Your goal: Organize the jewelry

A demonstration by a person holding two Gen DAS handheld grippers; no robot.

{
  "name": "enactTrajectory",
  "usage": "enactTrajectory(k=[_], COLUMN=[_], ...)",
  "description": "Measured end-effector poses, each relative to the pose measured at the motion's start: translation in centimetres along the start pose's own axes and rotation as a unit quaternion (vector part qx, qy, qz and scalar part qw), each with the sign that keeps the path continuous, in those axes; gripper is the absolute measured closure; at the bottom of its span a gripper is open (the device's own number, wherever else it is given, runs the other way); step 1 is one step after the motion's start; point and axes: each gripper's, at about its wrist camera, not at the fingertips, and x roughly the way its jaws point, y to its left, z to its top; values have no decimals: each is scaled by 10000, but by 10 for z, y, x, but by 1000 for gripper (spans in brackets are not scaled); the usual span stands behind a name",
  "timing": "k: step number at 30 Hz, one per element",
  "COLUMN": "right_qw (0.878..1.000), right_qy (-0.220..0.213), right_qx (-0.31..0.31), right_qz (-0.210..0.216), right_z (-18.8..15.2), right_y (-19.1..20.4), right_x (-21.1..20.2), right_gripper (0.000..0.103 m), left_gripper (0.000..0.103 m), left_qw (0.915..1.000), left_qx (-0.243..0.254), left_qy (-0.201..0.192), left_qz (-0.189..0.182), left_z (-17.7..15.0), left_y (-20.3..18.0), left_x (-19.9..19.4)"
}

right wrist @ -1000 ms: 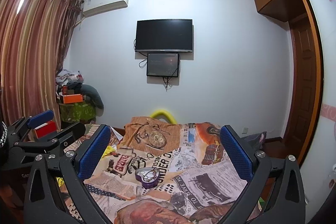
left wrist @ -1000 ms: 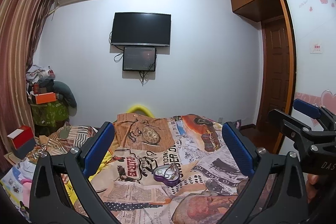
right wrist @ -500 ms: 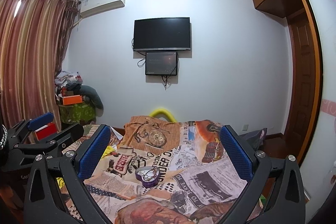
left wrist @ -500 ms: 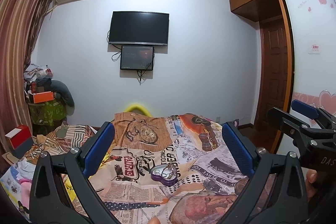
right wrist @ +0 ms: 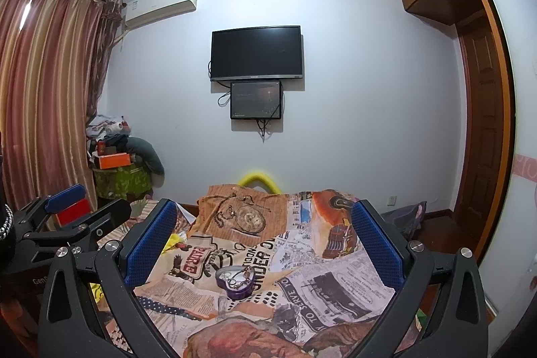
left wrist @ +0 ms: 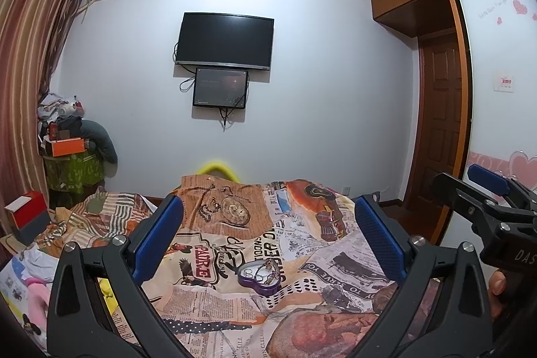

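Note:
A purple heart-shaped tin [left wrist: 259,277] holding rings and chains lies open on a newspaper-print cloth [left wrist: 214,297]; in the right wrist view the same tin [right wrist: 234,282] shows low in the middle. My left gripper [left wrist: 268,234] hovers open above and short of it, blue pads wide apart, nothing between them. My right gripper [right wrist: 265,237] is open and empty too. Each gripper also appears in the other's view: the right one [left wrist: 483,200] at the right edge, the left one [right wrist: 70,217] at the left edge.
The cloth covers a bed with a yellow curved object [right wrist: 258,182] behind it. A TV [left wrist: 225,42] hangs on the far wall. Boxes and clutter [left wrist: 63,146] stand at the left by the curtain. A wooden door [left wrist: 439,123] is on the right.
Both views have dipped and drifted slightly, so the tin sits a little differently in frame. The grippers stay open and nothing was picked up.

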Motion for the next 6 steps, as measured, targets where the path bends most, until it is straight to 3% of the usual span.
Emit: enactTrajectory(k=[6], right_qw=[10000], right_qy=[59], right_qx=[23], right_qz=[-8], right_z=[-2], right_y=[-1], right_x=[3], right_gripper=[0], left_gripper=[1], left_qw=[10000], left_qx=[9], left_qy=[60], left_qz=[2], left_z=[-3], left_y=[0], left_x=[6])
